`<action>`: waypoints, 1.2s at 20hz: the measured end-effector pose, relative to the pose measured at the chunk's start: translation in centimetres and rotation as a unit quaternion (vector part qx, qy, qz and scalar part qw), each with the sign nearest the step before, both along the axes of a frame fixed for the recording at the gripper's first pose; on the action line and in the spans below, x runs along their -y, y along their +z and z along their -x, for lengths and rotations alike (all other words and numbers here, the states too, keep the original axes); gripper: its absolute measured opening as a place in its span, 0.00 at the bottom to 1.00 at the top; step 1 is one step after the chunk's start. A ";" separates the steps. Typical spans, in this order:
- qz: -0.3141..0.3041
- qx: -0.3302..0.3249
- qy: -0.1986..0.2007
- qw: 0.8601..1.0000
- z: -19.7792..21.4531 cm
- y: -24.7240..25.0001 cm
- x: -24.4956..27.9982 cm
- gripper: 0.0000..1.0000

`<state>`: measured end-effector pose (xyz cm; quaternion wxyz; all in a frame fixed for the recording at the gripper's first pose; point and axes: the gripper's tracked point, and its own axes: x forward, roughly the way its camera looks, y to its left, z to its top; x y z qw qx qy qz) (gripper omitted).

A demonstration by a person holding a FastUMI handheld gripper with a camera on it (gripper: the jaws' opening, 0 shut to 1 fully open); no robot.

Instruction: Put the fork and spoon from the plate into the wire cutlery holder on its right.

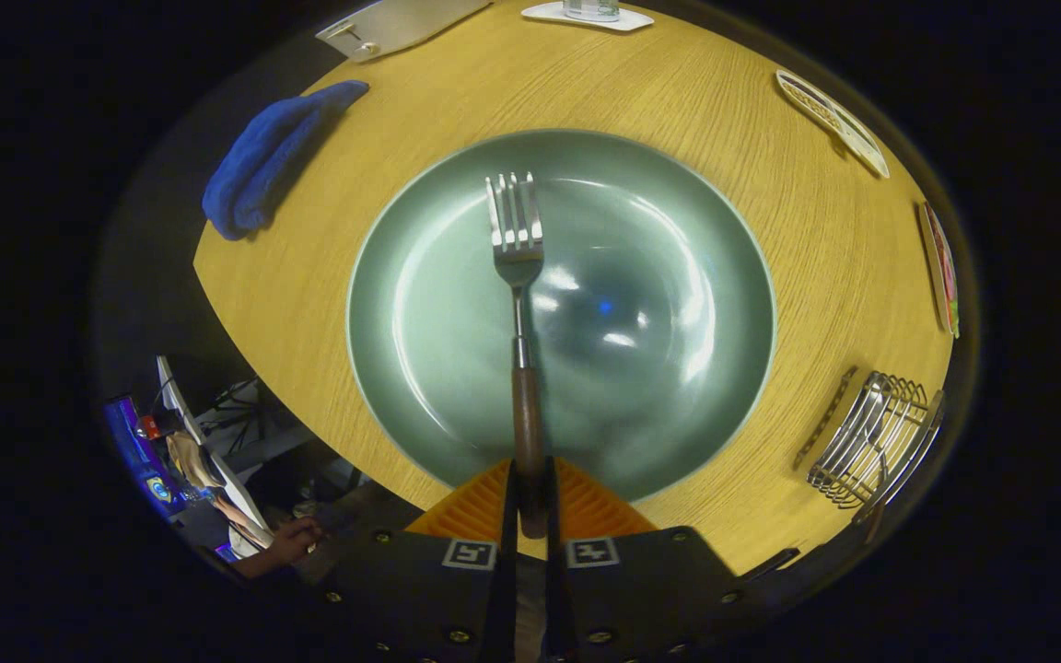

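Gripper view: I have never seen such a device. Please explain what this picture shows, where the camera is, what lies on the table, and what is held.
A person holds a hand tool with two fingers; there is no robot arm. The camera rides on that gripper and looks forward along the fingers, so the lens bends the scene into a round shape.

The fingers are shut on the wooden handle of a fork, whose prongs point away from the camera, over a green plate. The plate lies on a wooden table. To its right stands the wire cutlery holder; something metal seems to be inside it already, but I cannot tell what. A blue cloth lies beyond the plate to its left. A person's hand shows past the table's edge.
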<state>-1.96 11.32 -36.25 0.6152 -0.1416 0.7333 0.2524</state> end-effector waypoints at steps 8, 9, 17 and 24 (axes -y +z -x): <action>-0.022 0.033 0.034 0.999 -1.1 1.9 0.6 0.04; -0.032 0.037 0.032 0.998 -1.5 2.7 0.6 0.04; -0.002 0.003 0.063 0.998 -2.8 9.7 7.9 0.04; 0.052 -0.021 0.084 0.995 -2.3 14.6 16.5 0.04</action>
